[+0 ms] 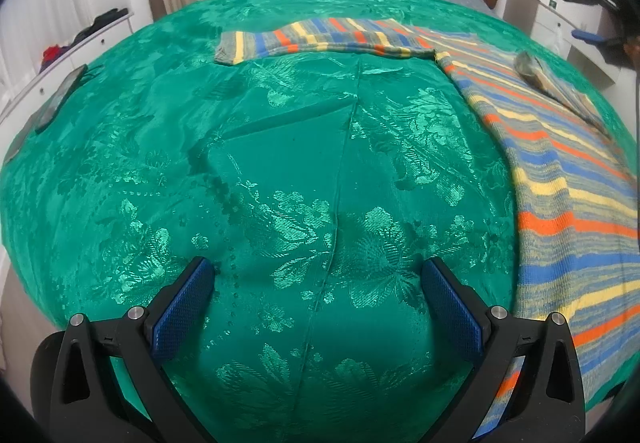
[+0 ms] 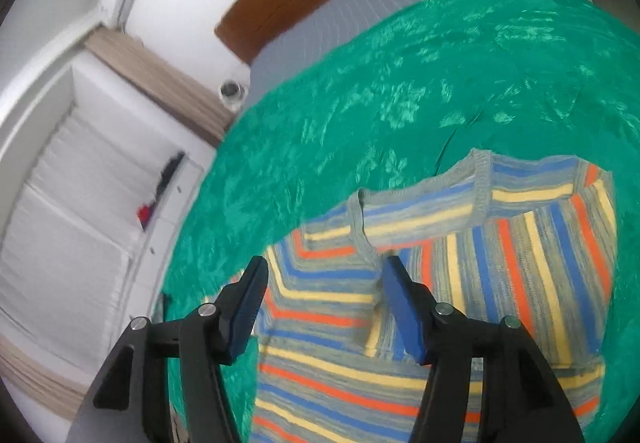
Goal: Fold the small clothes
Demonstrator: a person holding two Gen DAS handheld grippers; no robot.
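My left gripper (image 1: 316,307) hung spread over the glossy green floral bedspread (image 1: 280,171), the striped knit sweater (image 1: 560,179) lying off to its right. My right gripper (image 2: 324,283) was parted (holding nothing) above that sweater (image 2: 400,283).

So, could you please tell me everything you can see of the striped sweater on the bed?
The striped sweater is a knit in grey, blue, yellow and orange bands, with grey ribbed trim at the V-neck and cuff. It lies flat on the green bedspread, near its right edge in the left wrist view. One sleeve is stretched out sideways across the bedspread; the other is folded over the body. Nothing grips it: the open right tool hovers above the neckline.
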